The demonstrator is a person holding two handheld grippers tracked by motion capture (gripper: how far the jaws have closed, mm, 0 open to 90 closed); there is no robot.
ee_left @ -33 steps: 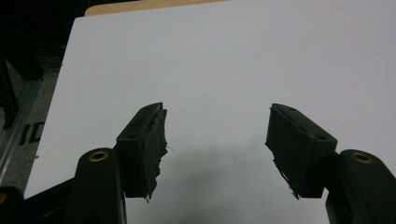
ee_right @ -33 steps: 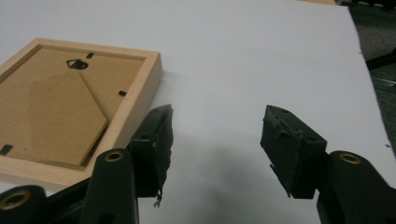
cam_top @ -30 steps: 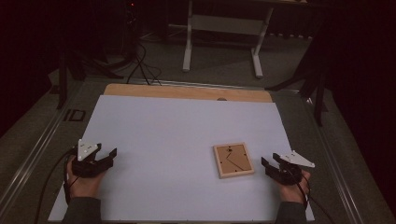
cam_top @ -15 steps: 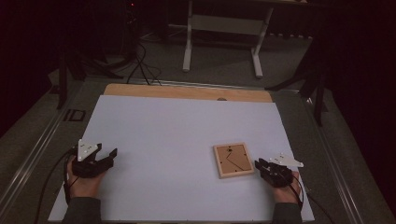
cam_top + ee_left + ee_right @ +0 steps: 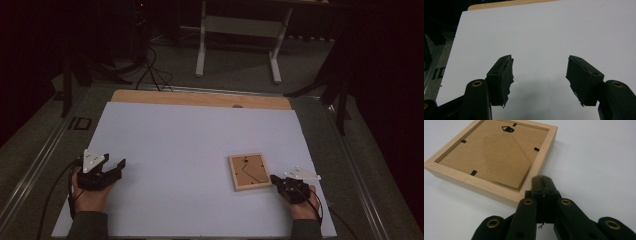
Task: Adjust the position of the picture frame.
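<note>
We see a small square picture frame of pale wood (image 5: pixel 247 171) lying flat on the big white table top (image 5: pixel 190 145). It lies face down, so its brown cardboard back (image 5: pixel 499 155) looks up at us. The back has small black clips and a black hanging hook (image 5: pixel 507 129) near one edge. The frame sits on the right part of the table, close to the near edge.

Our right black gripper (image 5: pixel 276 179) is just beside the frame's right side. Its jaws have just been closing, and now they are pressed tight together with nothing between them. In the right gripper view the closed tip (image 5: pixel 541 181) sits right at the corner of the wooden rim, but we cannot tell if it touches the wood.

Our left black gripper (image 5: pixel 114 168) rests far off on the left side of the table, well apart from the frame. Its jaws stand wide apart, and only bare white table shows between its torn black pads (image 5: pixel 505 77).

A strip of brown wood (image 5: pixel 200 98) runs along the far edge of the table.
</note>
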